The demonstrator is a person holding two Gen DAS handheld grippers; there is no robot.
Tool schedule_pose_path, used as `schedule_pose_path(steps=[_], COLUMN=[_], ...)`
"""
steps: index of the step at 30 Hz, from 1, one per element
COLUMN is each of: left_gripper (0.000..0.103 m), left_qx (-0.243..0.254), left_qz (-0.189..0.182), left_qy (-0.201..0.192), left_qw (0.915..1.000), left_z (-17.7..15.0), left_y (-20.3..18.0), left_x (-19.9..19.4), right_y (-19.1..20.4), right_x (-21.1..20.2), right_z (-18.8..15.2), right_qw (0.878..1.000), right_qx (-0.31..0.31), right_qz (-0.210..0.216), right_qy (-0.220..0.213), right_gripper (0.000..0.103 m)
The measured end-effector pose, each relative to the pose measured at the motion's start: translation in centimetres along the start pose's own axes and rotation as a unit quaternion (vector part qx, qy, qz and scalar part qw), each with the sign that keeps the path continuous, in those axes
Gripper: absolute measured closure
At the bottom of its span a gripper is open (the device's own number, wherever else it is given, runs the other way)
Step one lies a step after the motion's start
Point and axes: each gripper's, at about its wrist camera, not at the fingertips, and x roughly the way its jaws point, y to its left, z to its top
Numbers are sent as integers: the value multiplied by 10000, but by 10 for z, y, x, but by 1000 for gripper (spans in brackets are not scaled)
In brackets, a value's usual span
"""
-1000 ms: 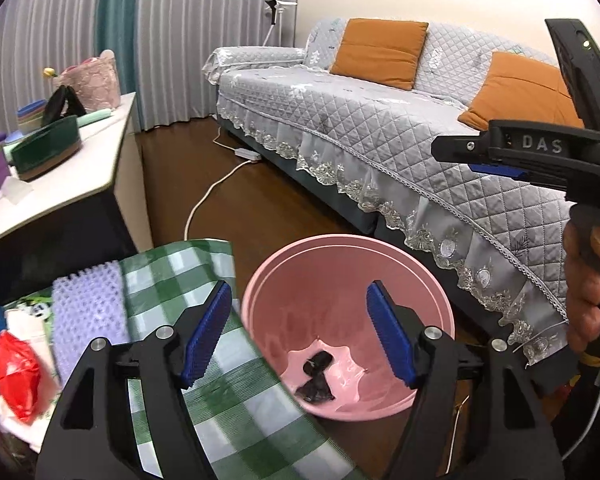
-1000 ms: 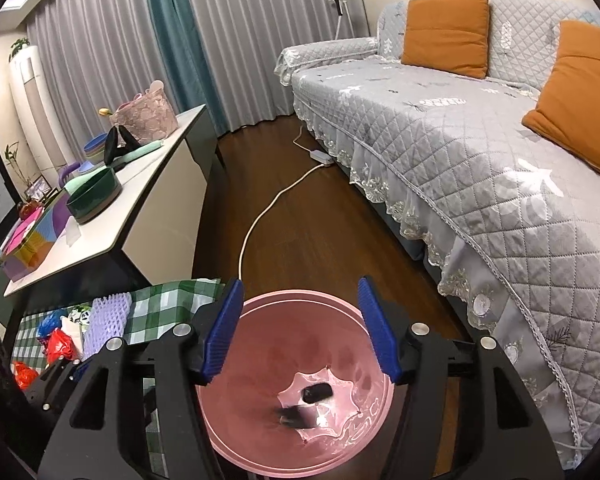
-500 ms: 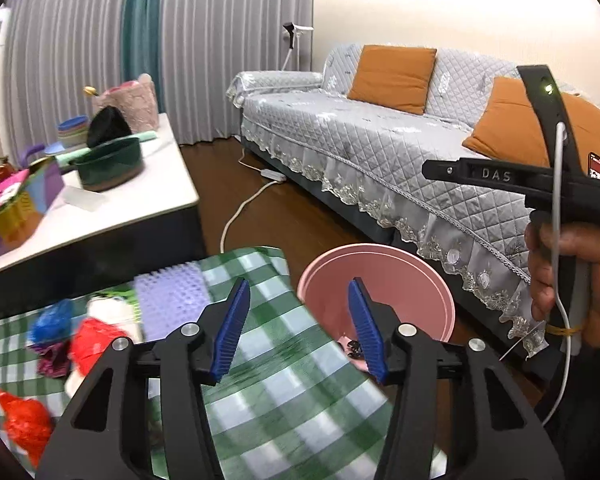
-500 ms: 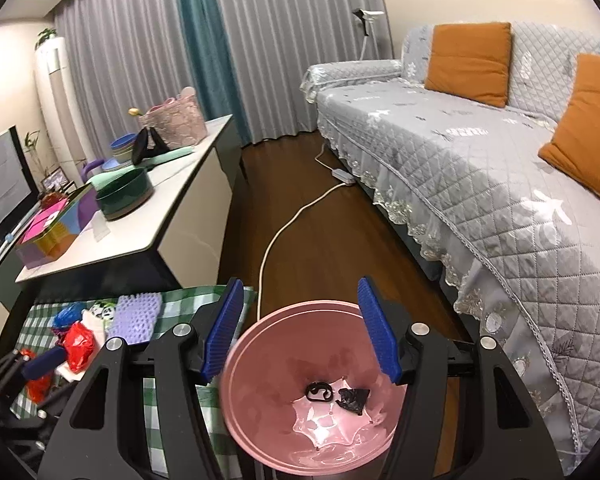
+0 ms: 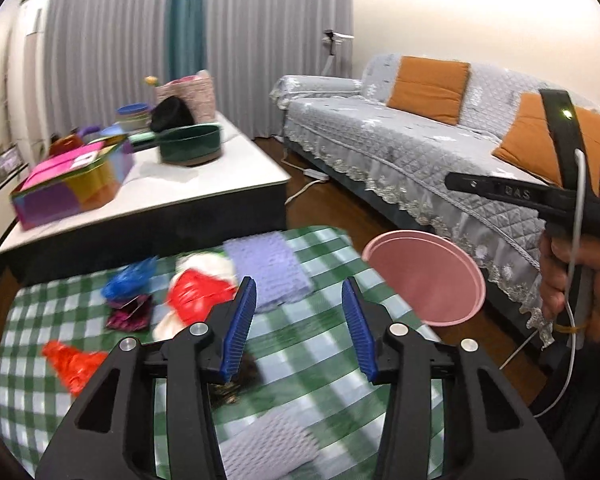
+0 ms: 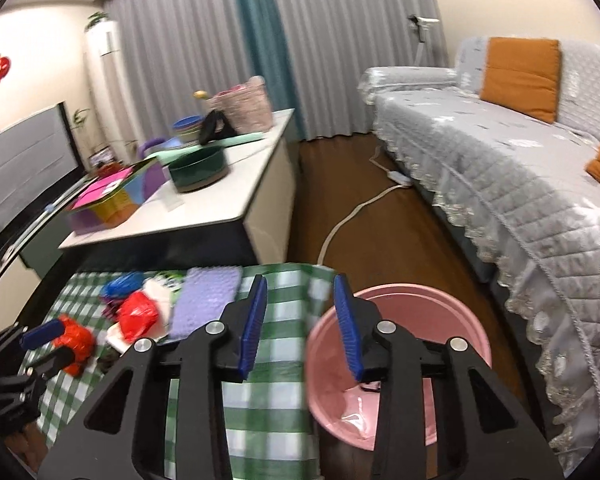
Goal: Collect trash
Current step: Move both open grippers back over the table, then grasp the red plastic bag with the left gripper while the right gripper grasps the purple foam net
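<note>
Both tools are empty, their jaws closing on nothing: the left tool [image 5: 298,320] hangs over the checked bench [image 5: 300,344], the right tool [image 6: 300,316] near the pink bin [image 6: 400,360]. Left of the bin lies the trash, including red wrappers [image 5: 196,300]. Best widen the jaws again before dropping squarely onto one piece.

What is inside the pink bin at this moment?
The right wrist view shows the pink bin with a small dark scrap near its glossy bottom; the right tongs cover much of the interior.
</note>
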Motion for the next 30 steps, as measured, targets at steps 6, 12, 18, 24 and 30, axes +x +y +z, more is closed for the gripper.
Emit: schedule_pose_path(steps=[6,12,18,24,30], left_gripper=[59,59,54,29,25], left_qx=[-331,-737,-1040,-1311,-1475], left_qz=[495,1020,1409,1886,2321], left_qy=[36,87,149,296,541], left_qw=[9982,9920,9844,9728,9599], left_z=[-26,-42,-54,-66,-76], left_y=[37,81,113,135,152], left_x=[-6,-4,-1,8,21], right_y=[31,48,65,85,89], right_x=[22,53,85,128,168], right_z=[-12,-19,-17,-25,-37], right_qw=[9992,9979,9968,9943,9916], right_qx=[-131,-147,-111,-171,-88], right_qz=[296,404,536,615,506], right_qy=[228,474,578,849,1188], right_gripper=[67,67,67,53,40])
